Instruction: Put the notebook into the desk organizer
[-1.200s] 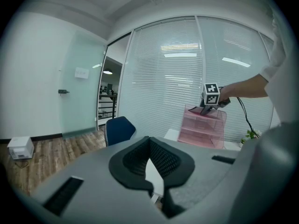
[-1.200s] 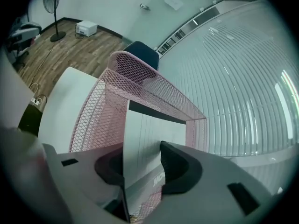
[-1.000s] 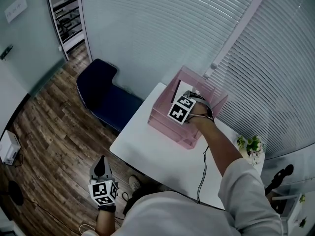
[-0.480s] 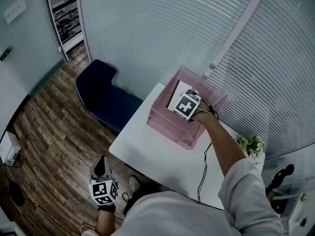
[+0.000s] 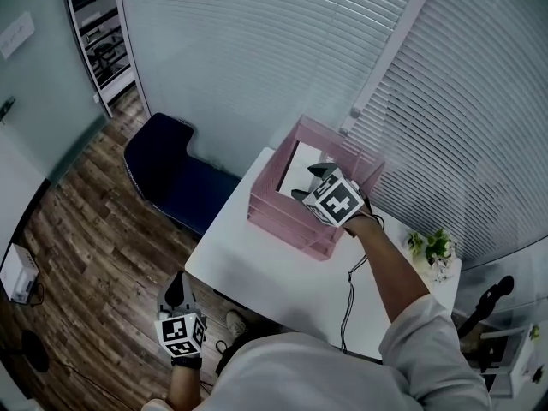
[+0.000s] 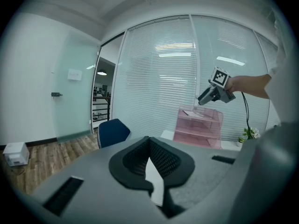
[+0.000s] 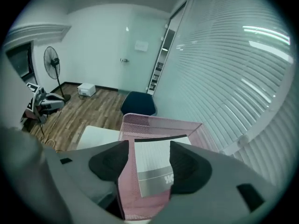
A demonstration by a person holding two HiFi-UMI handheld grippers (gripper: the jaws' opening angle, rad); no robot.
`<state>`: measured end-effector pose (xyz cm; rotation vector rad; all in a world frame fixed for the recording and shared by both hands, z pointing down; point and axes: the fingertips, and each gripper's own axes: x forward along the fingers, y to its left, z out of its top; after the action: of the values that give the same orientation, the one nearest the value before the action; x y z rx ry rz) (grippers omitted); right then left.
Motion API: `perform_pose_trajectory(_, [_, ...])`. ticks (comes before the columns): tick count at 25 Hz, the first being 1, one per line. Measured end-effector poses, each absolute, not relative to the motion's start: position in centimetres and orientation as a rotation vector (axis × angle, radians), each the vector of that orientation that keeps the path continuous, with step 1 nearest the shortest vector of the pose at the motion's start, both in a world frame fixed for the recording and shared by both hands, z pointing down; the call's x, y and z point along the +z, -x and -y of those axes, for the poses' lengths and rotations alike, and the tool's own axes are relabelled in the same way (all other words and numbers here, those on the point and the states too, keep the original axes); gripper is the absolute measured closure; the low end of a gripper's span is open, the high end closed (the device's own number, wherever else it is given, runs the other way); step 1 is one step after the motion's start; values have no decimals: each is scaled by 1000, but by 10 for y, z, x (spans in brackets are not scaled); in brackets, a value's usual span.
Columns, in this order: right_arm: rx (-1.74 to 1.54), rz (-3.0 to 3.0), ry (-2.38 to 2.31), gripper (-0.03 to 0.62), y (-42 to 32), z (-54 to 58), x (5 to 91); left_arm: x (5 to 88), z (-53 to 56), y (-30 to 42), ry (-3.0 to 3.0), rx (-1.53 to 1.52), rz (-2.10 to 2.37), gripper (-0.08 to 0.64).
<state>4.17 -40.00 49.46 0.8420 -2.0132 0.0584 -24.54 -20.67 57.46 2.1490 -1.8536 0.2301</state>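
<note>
Plainly, white lined notebook (image 7: 154, 164), grey-banded, lying flat

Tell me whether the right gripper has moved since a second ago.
Yes. The right gripper has drawn back from over the pink desk organizer toward its near right edge; its jaws are closing, empty, above the notebook.

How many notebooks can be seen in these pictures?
1. The notebook lies in the top tray of the pink desk organizer; its lower trays are partly hidden, so others may be inside.
</note>
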Motion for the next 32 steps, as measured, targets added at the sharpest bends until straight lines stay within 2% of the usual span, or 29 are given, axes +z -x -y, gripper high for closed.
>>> perform_pose_trajectory(7, [0, 2198, -1049, 361, -63, 368, 455, 563, 218, 224, -2206, 241, 1827, 552])
perform_pose_trajectory(11, [-59, 2293, -1175, 462, -77, 340, 435, 558, 221, 214, -2224, 247, 1823, 552])
perform_pose_trajectory(18, [-114, 2369, -1362, 569, -110, 292, 426, 549, 220, 197, -2254, 266, 1815, 552])
perform_pose_trajectory(32, [-47, 2469, -1553, 577, -152, 250, 421, 537, 202, 178, -2273, 306, 1835, 552])
